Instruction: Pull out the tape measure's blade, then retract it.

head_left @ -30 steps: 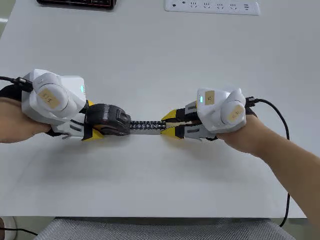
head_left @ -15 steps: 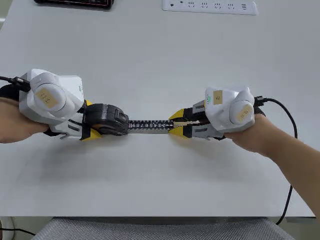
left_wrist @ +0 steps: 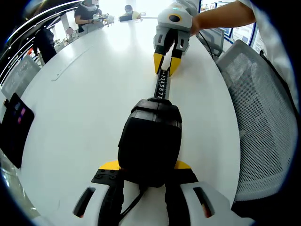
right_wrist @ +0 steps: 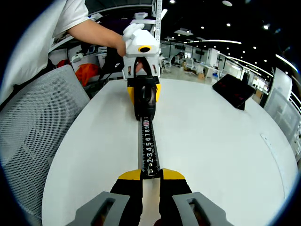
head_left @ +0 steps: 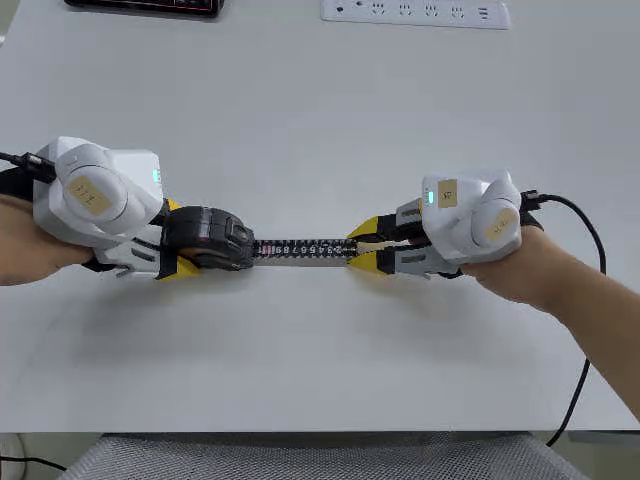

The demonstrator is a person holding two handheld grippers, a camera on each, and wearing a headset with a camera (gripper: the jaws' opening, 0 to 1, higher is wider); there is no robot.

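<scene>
Black tape measure [head_left: 207,238] sat on white table [head_left: 320,120], left of table centre, clamped in left gripper [head_left: 182,240] jaws. Blade [head_left: 305,249] ran rightward along table, end pinched between right gripper [head_left: 362,246] jaws. Power strip [head_left: 414,12] lay at table's far edge.

Black tape measure [head_left: 207,238], blade [head_left: 302,248] extended.

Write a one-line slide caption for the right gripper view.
Right gripper pinches the blade drawn from the tape measure held by the left gripper.
</scene>
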